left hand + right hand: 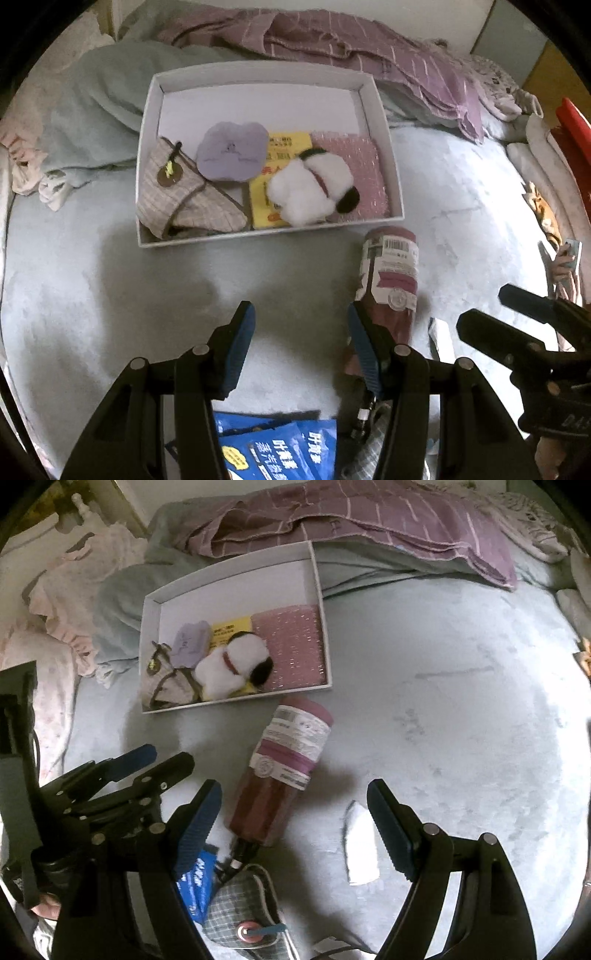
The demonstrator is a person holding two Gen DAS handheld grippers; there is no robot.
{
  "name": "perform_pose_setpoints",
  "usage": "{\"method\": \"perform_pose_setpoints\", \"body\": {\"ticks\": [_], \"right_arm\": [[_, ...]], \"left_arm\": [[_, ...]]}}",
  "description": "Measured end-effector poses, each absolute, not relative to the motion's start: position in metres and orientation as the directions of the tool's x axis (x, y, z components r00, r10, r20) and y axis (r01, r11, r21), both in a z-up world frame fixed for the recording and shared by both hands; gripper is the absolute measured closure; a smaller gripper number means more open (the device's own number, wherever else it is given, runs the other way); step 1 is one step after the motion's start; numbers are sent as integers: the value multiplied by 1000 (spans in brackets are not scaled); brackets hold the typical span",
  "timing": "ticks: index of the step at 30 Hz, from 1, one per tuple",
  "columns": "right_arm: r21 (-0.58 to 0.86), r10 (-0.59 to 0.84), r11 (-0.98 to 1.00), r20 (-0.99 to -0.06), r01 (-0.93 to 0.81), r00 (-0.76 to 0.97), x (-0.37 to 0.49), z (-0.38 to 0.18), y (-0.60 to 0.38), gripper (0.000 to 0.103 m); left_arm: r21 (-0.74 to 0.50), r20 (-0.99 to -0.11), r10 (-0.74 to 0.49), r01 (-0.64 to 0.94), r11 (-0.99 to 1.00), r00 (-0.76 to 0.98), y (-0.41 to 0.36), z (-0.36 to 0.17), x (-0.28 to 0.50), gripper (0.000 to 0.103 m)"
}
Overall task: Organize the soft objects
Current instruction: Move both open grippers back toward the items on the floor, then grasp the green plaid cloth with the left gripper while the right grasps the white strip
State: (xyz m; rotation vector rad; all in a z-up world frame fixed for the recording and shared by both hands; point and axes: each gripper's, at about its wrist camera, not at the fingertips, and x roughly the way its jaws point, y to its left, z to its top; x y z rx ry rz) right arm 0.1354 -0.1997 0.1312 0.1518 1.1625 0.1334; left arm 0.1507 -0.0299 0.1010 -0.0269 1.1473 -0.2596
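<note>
A white box [384,122] [319,590] lies on the bed. It holds a plaid pouch [177,195], a lilac flower-shaped pad [231,151], yellow packets [262,192], a white plush dog [314,186] [231,664] and a pink bubble-wrap bag [364,173] [295,646]. A rolled maroon item with a paper label [391,273] [284,760] lies in front of the box. My left gripper [301,328] is open and empty, just left of the roll. My right gripper [295,812] is open and empty over the roll's near end. Blue packets [280,450] [197,882] and a checked pouch [247,912] lie close below.
A purple striped blanket [332,40] [369,520] and a pale green quilt [92,99] are bunched behind the box. Pink ruffled fabric [62,602] lies at the left. A small white paper [360,853] lies on the sheet. Each gripper shows in the other's view.
</note>
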Motion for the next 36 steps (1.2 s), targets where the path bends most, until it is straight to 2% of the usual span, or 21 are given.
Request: {"method": "perform_pose_setpoints", "body": {"ticks": [8,14,19,24,30,33,36], "right_arm": [[8,80,985,-904,-171,420,120,132,-191,22],[16,105,975,-910,-220,401,116,129,-205,23],[34,119,977,-907,-212,404,118,118,-212,31],[116,191,975,-870,-189,455,89,92,-236,33],[111,160,987,-777,-117,609,20,77,-276,31],[163,183,982,-726,-92,663,0,78,-289,25],[204,199,976,-669,-81,716,-11,75,-293,25]], "left_arm": [[-171,-915,-253,265,949,314,-50,99,143,51],[-165,-924,-245,273,948,293,-58,96,144,51],[-132,-930,-203,237,962,305,-58,93,145,51],[-92,-922,-161,205,974,351,-61,99,141,51],[-20,-878,-132,239,971,461,-72,95,101,51],[-88,-872,-187,230,969,453,-70,83,80,51],[-185,-869,-265,221,957,417,-65,68,62,51]]}}
